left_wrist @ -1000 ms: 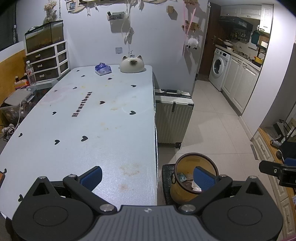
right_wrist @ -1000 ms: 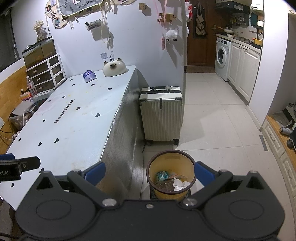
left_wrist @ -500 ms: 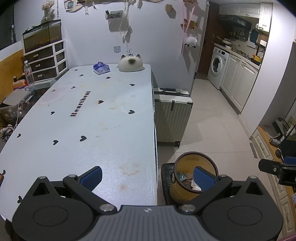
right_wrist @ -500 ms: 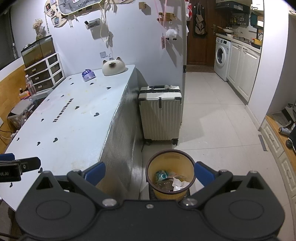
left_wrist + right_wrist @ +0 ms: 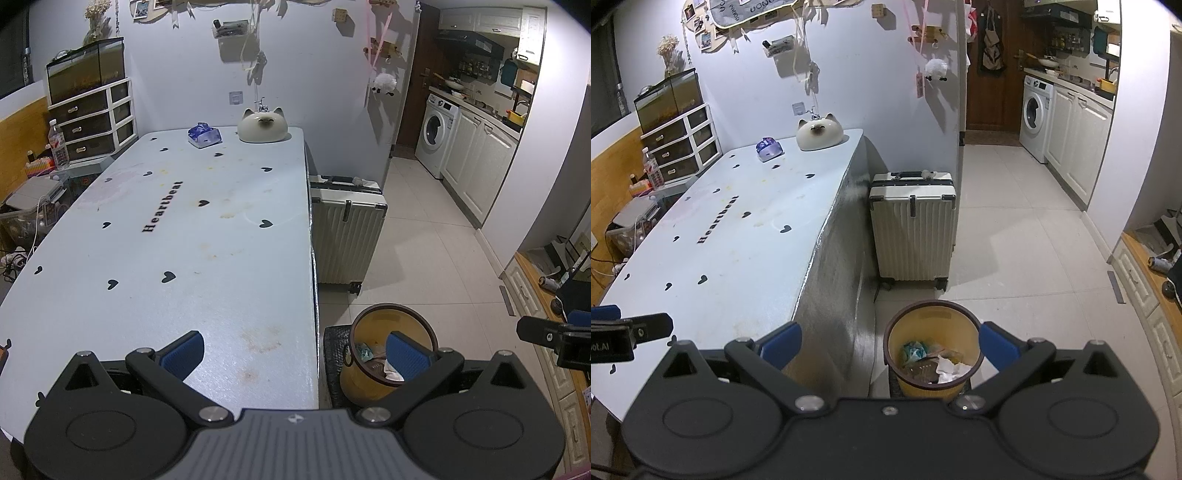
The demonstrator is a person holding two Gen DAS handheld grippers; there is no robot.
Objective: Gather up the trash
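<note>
Both hand-held grippers released, nothing between the pads: left (image 5: 293, 347) over the table (image 5: 207, 236) near its corner, right (image 5: 890, 341) above the bin (image 5: 932, 349). Bin stands on the floor just beside the table, placed for short drops; it holds crumpled trash (image 5: 934, 363). Table shows stains only; likely near done.

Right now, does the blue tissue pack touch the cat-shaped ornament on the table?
Apart. The left wrist view shows bare table between the tissue pack and the cat ornament.
</note>
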